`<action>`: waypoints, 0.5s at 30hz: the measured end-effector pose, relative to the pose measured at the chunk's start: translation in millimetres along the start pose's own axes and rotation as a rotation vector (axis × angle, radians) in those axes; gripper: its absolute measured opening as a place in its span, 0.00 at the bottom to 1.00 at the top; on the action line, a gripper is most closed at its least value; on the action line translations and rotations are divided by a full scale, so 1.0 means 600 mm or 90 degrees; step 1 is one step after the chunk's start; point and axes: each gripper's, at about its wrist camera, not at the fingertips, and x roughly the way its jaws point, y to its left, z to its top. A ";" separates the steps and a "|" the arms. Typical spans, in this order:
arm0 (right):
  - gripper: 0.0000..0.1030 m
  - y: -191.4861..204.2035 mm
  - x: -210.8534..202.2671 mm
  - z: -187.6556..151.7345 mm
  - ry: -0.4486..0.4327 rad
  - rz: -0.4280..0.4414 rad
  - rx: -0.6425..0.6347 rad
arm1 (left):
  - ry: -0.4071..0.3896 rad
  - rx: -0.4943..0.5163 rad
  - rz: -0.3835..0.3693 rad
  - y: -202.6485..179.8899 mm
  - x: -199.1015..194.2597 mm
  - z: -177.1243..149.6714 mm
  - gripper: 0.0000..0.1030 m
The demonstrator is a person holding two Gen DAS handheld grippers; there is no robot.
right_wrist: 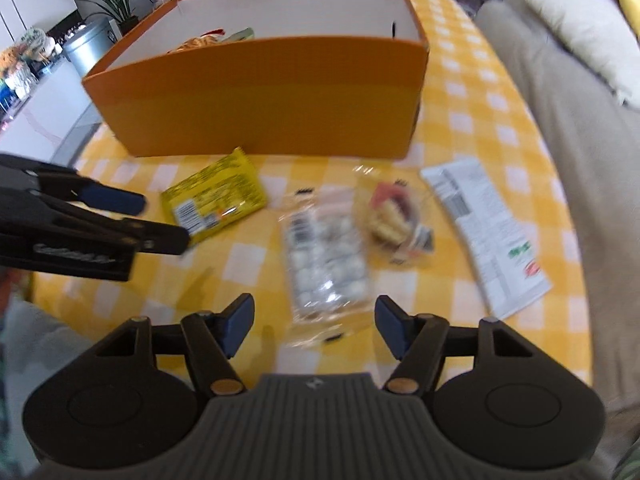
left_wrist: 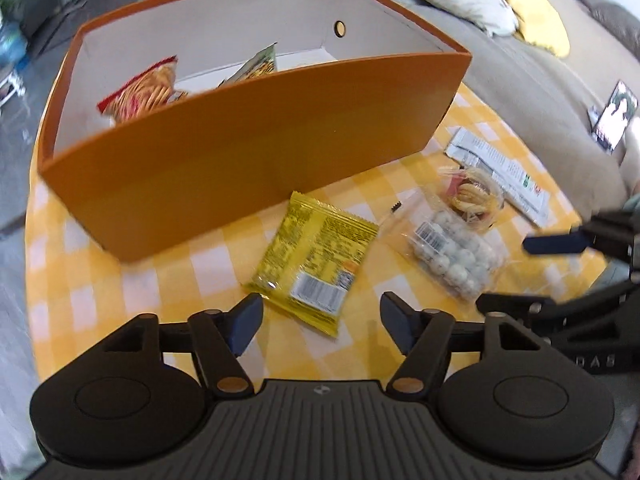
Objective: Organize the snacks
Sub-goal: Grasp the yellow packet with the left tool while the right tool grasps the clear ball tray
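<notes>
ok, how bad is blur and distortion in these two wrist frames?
Left wrist: fisheye bows the orange box walls; yellow packet print fairly sharp. Right wrist: motion blur smears the clear bag of white balls and white wrapper.

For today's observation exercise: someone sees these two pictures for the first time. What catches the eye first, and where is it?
The big orange box stands at the back of the yellow checked tablecloth, with a red snack bag already inside it. In front of it lie loose packets: a yellow packet, then a clear bag of white balls. Both the left gripper and the right gripper hang open above them, holding nothing.
</notes>
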 end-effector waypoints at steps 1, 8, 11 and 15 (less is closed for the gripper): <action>0.70 -0.002 0.004 0.004 -0.001 -0.011 -0.007 | 0.002 0.013 0.003 -0.001 0.003 0.004 0.80; 0.73 -0.012 0.040 0.017 0.022 -0.015 -0.015 | 0.009 0.104 -0.007 -0.005 0.030 0.027 0.82; 0.73 -0.017 0.052 0.018 0.024 -0.013 -0.006 | 0.013 0.139 -0.002 -0.007 0.042 0.033 0.82; 0.73 -0.020 0.067 0.024 0.022 -0.010 0.001 | 0.035 0.184 0.007 -0.015 0.059 0.038 0.82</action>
